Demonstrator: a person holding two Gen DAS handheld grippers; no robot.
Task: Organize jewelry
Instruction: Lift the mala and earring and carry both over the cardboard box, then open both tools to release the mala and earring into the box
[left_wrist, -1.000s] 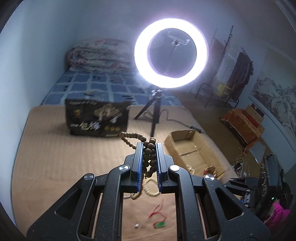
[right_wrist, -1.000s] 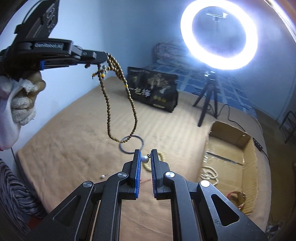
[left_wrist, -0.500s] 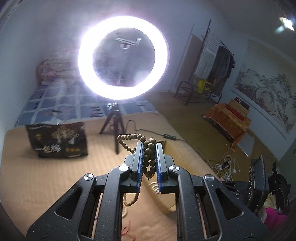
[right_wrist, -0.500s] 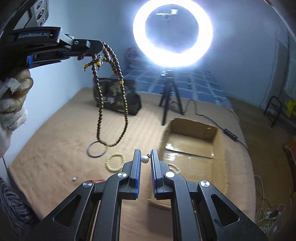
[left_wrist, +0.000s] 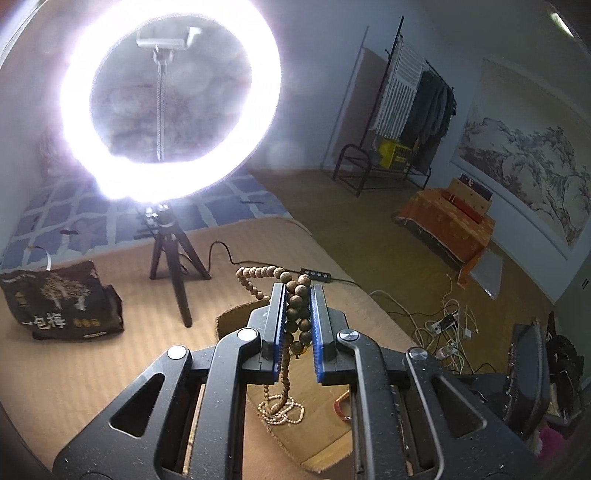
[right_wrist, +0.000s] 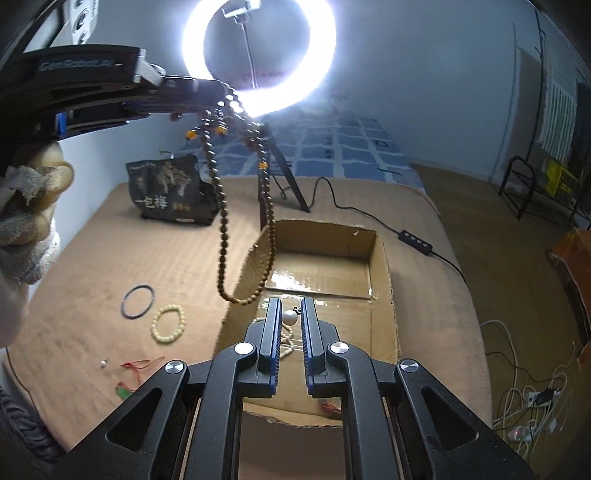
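Observation:
My left gripper (left_wrist: 298, 295) is shut on a bunched brown wooden bead necklace (left_wrist: 297, 314). In the right wrist view the left gripper (right_wrist: 218, 96) is high at the upper left, and the necklace (right_wrist: 223, 236) hangs in a long loop by the left wall of the cardboard box (right_wrist: 384, 266). My right gripper (right_wrist: 290, 306) is shut on a small white pearl bead (right_wrist: 289, 317) above the box's near half. A pale bead strand (left_wrist: 280, 406) and an orange bangle (left_wrist: 341, 408) lie inside the box.
On the tan mat left of the box lie a black ring bangle (right_wrist: 137, 301), a cream bead bracelet (right_wrist: 168, 325), a tiny pearl (right_wrist: 103, 364) and a red cord (right_wrist: 142, 365). Behind stand a ring light (right_wrist: 258, 55) on a tripod and a black bag (right_wrist: 170, 192). A cable switch (right_wrist: 415, 240) lies by the box.
Both grippers have moved right across the mat to the box. The hanging necklace loop has travelled from over the black bangle to the box's left wall. Both grips are unchanged.

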